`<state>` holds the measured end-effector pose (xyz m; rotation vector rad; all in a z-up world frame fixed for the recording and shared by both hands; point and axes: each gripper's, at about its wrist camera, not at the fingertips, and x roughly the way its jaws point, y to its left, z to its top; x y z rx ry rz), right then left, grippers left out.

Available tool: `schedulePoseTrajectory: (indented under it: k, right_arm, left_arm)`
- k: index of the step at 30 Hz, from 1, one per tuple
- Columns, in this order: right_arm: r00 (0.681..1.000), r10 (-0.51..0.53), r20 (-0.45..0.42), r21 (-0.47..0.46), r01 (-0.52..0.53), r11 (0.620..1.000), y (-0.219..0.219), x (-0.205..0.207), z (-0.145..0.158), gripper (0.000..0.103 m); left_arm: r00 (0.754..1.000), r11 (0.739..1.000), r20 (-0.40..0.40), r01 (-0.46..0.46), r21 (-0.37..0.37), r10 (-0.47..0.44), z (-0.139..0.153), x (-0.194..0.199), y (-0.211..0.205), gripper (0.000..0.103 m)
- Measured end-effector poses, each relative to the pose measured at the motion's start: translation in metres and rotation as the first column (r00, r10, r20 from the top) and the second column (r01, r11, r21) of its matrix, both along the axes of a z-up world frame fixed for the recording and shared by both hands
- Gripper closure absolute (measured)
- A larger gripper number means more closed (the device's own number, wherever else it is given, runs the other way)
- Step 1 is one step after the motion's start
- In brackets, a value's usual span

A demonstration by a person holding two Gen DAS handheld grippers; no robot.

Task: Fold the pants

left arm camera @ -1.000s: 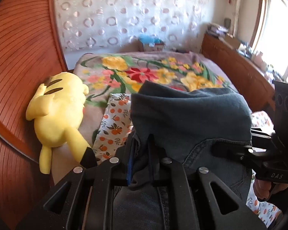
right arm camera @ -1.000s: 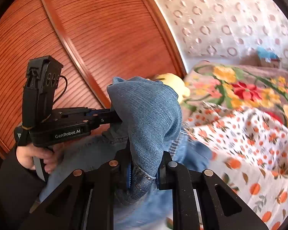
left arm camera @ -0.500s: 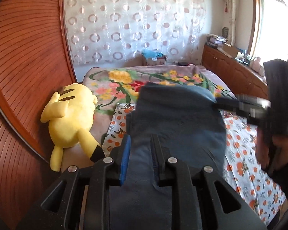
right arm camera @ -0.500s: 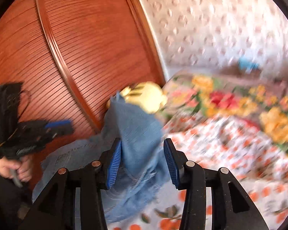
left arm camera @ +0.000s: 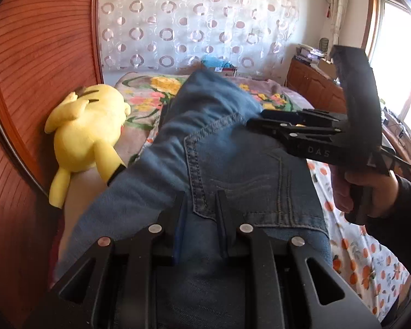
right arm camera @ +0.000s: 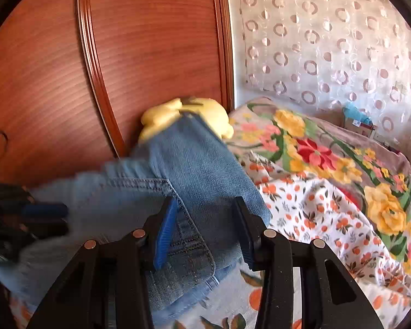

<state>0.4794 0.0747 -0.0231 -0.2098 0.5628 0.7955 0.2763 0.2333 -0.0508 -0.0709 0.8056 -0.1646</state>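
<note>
Right wrist: floral bedspread beside wooden headboard.

Home bedroom, floral bed, curtain

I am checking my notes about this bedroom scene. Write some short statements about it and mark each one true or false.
1. A yellow plush toy lies beside the wooden panel. True.
2. The jeans are black. False: they are blue denim.
3. The bed cover has a flower pattern. True.
4. The right tool is shut with nothing between its fingers. False: it stands open, with denim between them.
5. The curtain is plain. False: it carries a pattern of circles.
</note>
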Motion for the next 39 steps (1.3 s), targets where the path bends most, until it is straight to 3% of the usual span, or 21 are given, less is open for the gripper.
schedulePoseTrajectory:
  k: [3, 9, 13, 16, 18, 21, 24, 27, 30, 39]
  right_arm:
    - [0.999, -0.005, -0.033, 0.029, 0.006, 1.0, 0.0, 0.006, -0.005, 0.06]
    - [1.0, -0.021, -0.005, 0.017, 0.021, 1.0, 0.002, -0.007, 0.002, 0.06]
    - [1.0, -0.01, -0.027, 0.124, 0.014, 0.992, -0.017, -0.026, 0.016, 0.06]
    - [0.998, 0.057, -0.038, 0.153, -0.051, 0.987, -0.021, -0.055, 0.023, 0.06]
    - [0.993, 0.106, -0.056, 0.134, -0.097, 0.986, -0.018, -0.073, 0.018, 0.06]
    - [0.993, 0.113, -0.035, 0.081, -0.11, 0.991, -0.012, -0.09, 0.007, 0.06]
    - [0.994, 0.079, -0.073, 0.068, -0.075, 0.995, -0.01, -0.082, -0.009, 0.06]
    - [0.996, 0.073, -0.044, 0.073, -0.07, 0.995, -0.011, -0.086, -0.01, 0.06]
    - [0.997, 0.059, -0.058, 0.107, -0.052, 0.993, -0.02, -0.094, -0.002, 0.06]
    - [0.999, -0.051, -0.019, 0.092, 0.052, 0.994, -0.077, -0.153, 0.014, 0.06]
  left_arm:
    - [1.0, 1.0, 0.026, -0.014, -0.008, 0.014, -0.006, -0.003, -0.004, 0.082]
    - [0.999, 0.999, 0.037, -0.028, -0.022, 0.028, -0.001, -0.002, -0.003, 0.082]
    - [0.993, 0.997, 0.1, -0.059, -0.043, 0.063, 0.023, -0.016, 0.0, 0.081]
    - [0.989, 0.998, 0.142, -0.046, -0.036, 0.05, 0.038, -0.033, -0.004, 0.066]
    - [0.982, 0.999, 0.181, -0.044, -0.027, 0.048, 0.045, -0.05, -0.008, 0.04]
    - [0.979, 0.998, 0.193, -0.056, -0.016, 0.058, 0.043, -0.065, -0.011, 0.028]
    - [0.99, 0.998, 0.128, -0.064, -0.008, 0.065, 0.026, -0.06, -0.012, 0.028]
    - [0.993, 0.997, 0.095, -0.068, 0.033, 0.065, 0.008, -0.055, -0.014, 0.027]
    - [0.991, 0.996, 0.096, -0.091, -0.021, 0.092, 0.009, -0.058, -0.008, 0.027]
    - [0.98, 0.996, 0.18, -0.087, 0.021, 0.082, 0.034, -0.087, -0.04, 0.025]
